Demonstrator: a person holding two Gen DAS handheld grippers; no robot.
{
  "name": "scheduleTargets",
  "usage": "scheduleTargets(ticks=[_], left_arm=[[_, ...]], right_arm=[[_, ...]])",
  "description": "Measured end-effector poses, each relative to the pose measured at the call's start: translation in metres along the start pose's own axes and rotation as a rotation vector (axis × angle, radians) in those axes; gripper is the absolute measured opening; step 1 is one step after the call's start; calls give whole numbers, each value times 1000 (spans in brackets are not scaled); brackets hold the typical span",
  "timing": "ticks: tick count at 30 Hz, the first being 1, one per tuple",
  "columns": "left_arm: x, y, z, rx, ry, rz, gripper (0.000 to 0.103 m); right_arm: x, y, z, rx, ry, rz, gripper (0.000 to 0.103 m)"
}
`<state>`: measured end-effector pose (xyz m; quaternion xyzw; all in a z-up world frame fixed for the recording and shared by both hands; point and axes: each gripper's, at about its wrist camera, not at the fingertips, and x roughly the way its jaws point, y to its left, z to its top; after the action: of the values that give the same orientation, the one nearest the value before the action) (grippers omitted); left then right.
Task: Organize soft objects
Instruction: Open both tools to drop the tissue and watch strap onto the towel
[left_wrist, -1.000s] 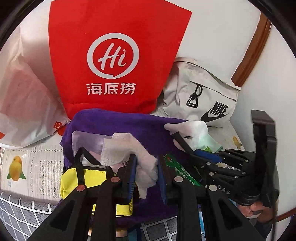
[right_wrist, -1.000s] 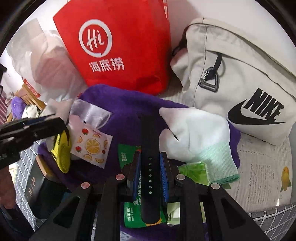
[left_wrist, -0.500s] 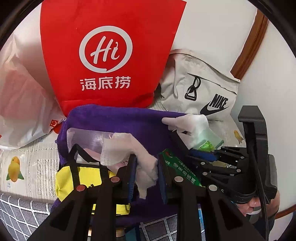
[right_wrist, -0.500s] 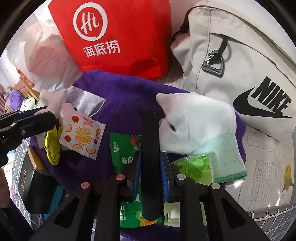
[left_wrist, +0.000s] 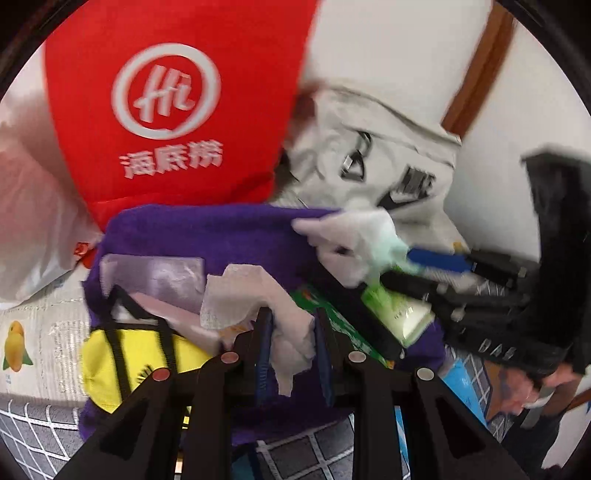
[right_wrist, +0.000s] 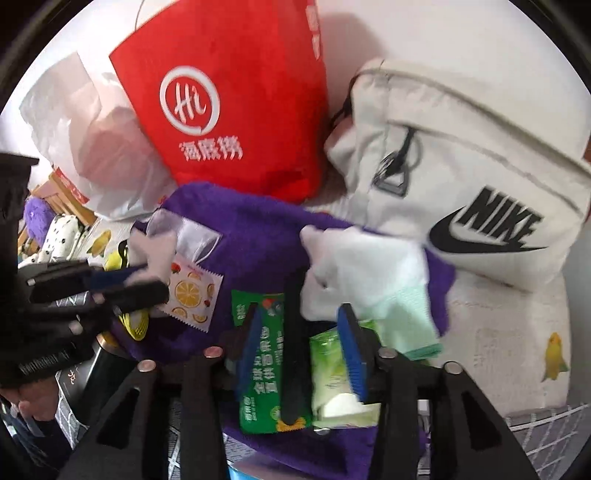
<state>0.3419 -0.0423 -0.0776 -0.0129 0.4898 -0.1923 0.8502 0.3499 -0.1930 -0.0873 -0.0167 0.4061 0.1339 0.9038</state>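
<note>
A white wall backs a purple towel (left_wrist: 207, 236) piled with clutter. Left wrist view: the left gripper (left_wrist: 293, 347) is clamped on a crumpled white tissue (left_wrist: 240, 299); lift it straight up. Right wrist view: the right gripper (right_wrist: 299, 347) stands spread, a black strap (right_wrist: 293, 332) lying loose between its fingers, beside a white glove (right_wrist: 365, 266).

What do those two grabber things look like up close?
Both are black plastic. The left gripper and right gripper each have two flat fingers lined with ribbed blue pads, joined by black linkage bars with silver round rivets. The bars have triangular cut-outs. White lettering marks the left gripper's body, too blurred to read.
</note>
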Motion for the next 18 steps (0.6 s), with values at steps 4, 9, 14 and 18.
scheduleTargets(ticks=[4, 9, 14, 18], left_arm=[[23, -16, -7, 47, 81, 33, 22], [47, -17, -13, 46, 154, 59, 23], [51, -14, -12, 42, 165, 78, 24], [52, -10, -13, 27, 183, 78, 33]], right_arm=[[-14, -10, 2, 26, -36, -9, 48], [-26, -19, 4, 52, -65, -14, 48], [-32, -24, 4, 69, -75, -5, 48], [-30, -22, 4, 66, -72, -7, 48]])
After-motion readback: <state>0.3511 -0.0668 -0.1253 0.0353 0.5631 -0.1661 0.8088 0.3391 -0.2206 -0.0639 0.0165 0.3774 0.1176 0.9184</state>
